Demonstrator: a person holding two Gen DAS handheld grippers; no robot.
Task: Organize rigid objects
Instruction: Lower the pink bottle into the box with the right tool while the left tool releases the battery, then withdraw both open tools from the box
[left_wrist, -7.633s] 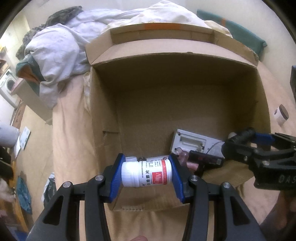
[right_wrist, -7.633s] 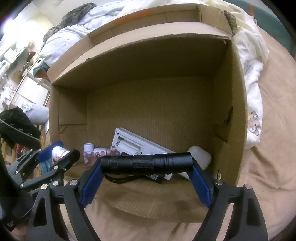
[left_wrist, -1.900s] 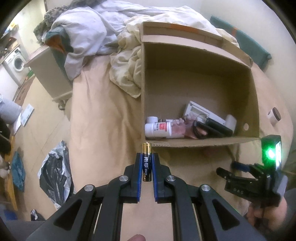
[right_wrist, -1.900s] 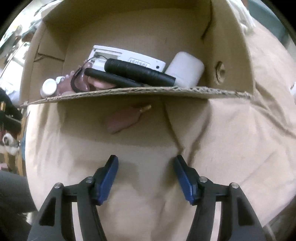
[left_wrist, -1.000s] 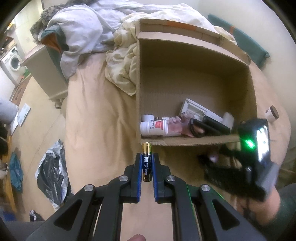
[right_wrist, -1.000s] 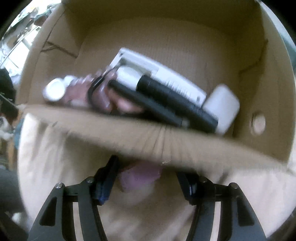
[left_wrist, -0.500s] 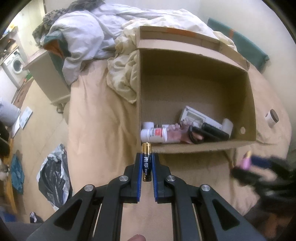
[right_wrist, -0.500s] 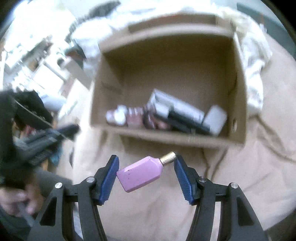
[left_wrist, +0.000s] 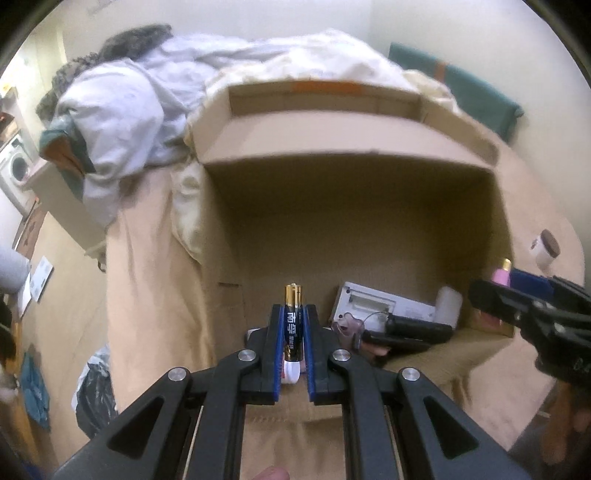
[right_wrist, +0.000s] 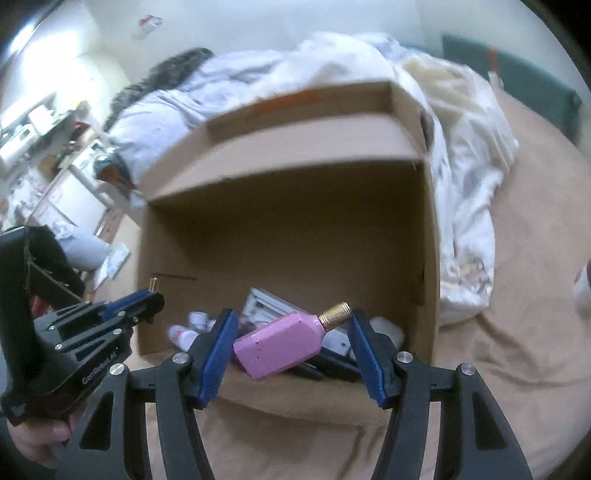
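Left wrist view: cardboard box lies open-fronted on the bed, its far half bare, clutter along the near edge. Left gripper fingers clamp a battery upright, gold tip far. Right gripper fingers pinch a pink bottle crosswise, cap up-right.

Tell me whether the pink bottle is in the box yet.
Not yet. The pink bottle lies tilted between the right gripper pads, in front of the cardboard box.
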